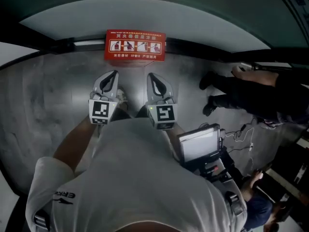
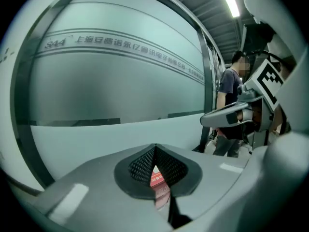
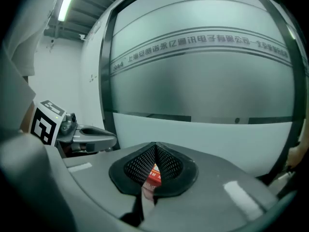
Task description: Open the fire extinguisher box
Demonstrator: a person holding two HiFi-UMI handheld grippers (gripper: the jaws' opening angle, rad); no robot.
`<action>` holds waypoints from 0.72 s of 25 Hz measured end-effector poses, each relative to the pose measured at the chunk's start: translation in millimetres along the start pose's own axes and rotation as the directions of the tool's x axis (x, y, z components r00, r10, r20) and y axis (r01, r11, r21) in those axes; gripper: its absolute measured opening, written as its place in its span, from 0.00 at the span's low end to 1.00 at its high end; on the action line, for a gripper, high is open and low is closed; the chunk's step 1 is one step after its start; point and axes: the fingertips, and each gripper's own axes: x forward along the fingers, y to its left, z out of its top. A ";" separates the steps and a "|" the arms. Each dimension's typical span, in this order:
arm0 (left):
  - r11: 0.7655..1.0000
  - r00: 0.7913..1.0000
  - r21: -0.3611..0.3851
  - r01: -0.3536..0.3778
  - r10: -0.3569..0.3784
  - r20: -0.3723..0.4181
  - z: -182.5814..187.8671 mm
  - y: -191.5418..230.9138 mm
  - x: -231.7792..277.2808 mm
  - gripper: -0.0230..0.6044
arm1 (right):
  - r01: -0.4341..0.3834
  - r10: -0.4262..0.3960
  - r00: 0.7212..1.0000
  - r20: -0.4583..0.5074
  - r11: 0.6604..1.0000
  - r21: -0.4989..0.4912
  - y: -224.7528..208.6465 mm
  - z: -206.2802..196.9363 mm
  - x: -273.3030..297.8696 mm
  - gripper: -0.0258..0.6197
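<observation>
The left gripper (image 1: 114, 75) has its jaws clenched together on nothing. The red fire extinguisher box (image 1: 135, 45) sits on the floor against the wall, ahead of those fingertips and a little to their right. The right gripper (image 1: 151, 76), also clenched and empty, has the box ahead and slightly left of its tips. Neither touches the box, so the step in hand looks like the approach. To do it well, I would bring both tips down near the box's front and find the lid's edge or latch, which no view resolves. One pair of jaws should be released before contact, since shut fingers can only push. The left gripper view shows a sliver of the box (image 2: 157, 179) just below the meeting pads, a frosted glass wall (image 2: 120, 81) beyond, and a standing bystander (image 2: 231, 88) off to the right of the tips. Only the head view shows the box's whole labelled face, and an open laptop (image 1: 199, 143) behind and right of the right fingers. The right gripper view repeats the red sliver (image 3: 153, 174).
</observation>
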 end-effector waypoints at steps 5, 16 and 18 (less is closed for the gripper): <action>1.000 0.999 0.023 0.001 0.000 -0.050 -25.4 12.6 29.4 0.04 | -0.009 0.007 0.998 -0.066 1.000 -0.026 -5.2 -26.4 37.8 0.06; 0.940 0.973 0.333 0.073 0.005 -0.230 -114.3 1.9 106.0 0.04 | -0.135 0.074 0.969 -0.235 0.957 -0.255 -20.0 -122.7 111.6 0.06; 0.918 0.965 0.383 0.100 0.004 -0.261 -132.2 -2.5 115.8 0.04 | -0.156 0.075 0.961 -0.265 0.940 -0.302 -21.9 -140.4 121.3 0.06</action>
